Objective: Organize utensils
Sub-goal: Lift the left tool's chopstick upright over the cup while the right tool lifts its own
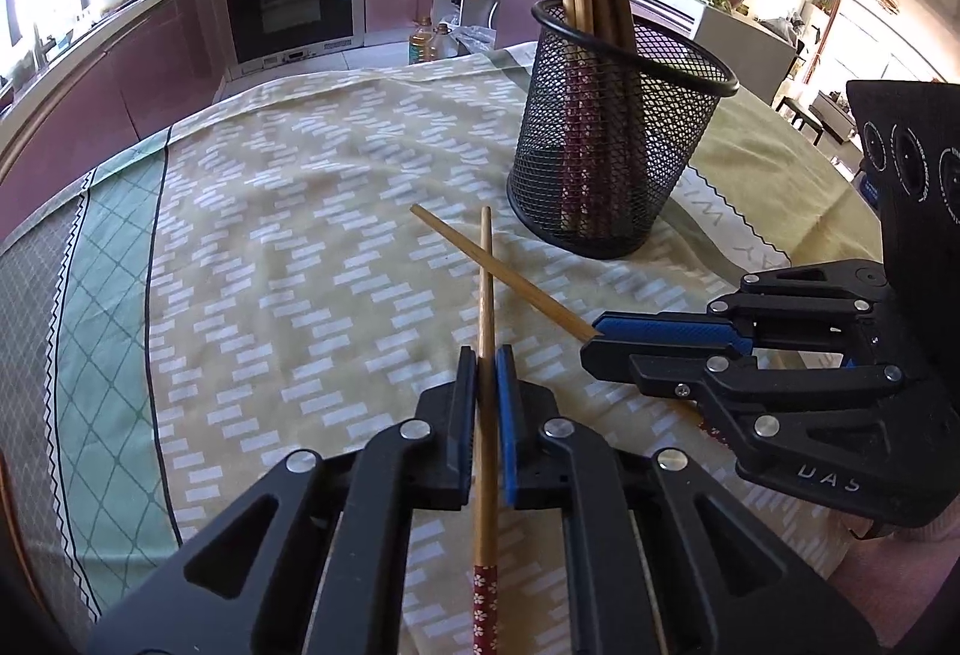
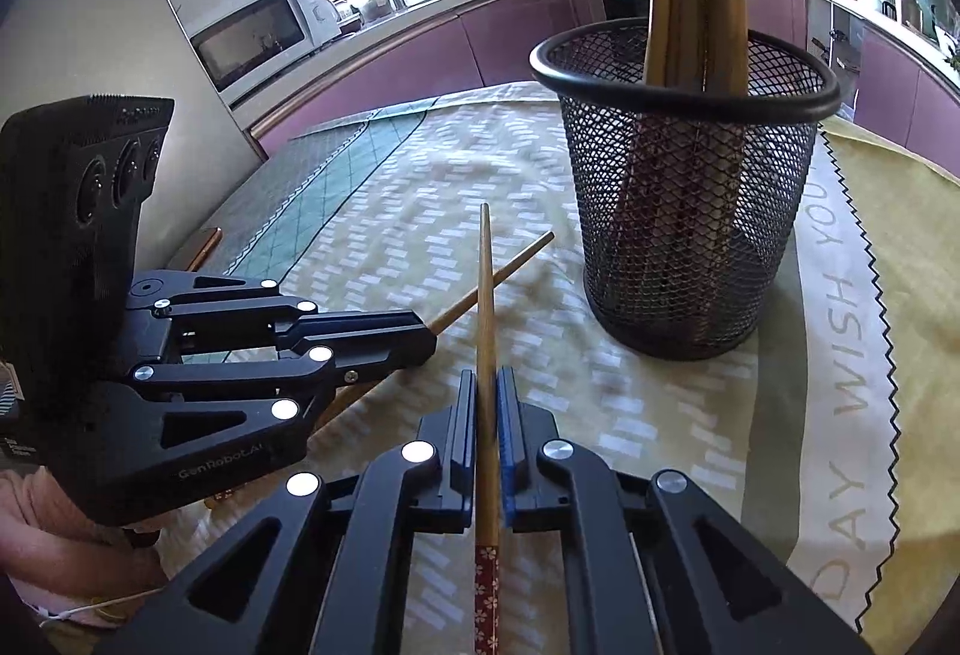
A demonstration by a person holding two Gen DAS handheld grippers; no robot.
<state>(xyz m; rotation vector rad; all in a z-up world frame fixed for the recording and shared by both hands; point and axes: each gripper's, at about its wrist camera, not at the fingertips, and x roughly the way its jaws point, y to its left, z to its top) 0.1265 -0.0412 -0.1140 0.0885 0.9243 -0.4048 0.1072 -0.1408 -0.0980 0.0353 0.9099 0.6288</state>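
My left gripper (image 1: 486, 355) is shut on a wooden chopstick (image 1: 487, 295) with a red flowered end; its tip points forward. My right gripper (image 2: 486, 376) is shut on a second such chopstick (image 2: 486, 295). The two chopsticks cross above the tablecloth. In the left wrist view the right gripper (image 1: 591, 340) comes in from the right holding its chopstick (image 1: 504, 277). In the right wrist view the left gripper (image 2: 429, 337) comes in from the left with its chopstick (image 2: 510, 265). A black mesh cup (image 1: 618, 139) with several chopsticks upright in it stands just beyond, and it shows in the right wrist view (image 2: 690, 187).
The table carries a yellow patterned tablecloth (image 1: 312, 247) with a green border at the left. A kitchen counter and an oven (image 1: 294, 1) lie beyond the far edge. A microwave (image 2: 258, 31) sits at the left in the right wrist view.
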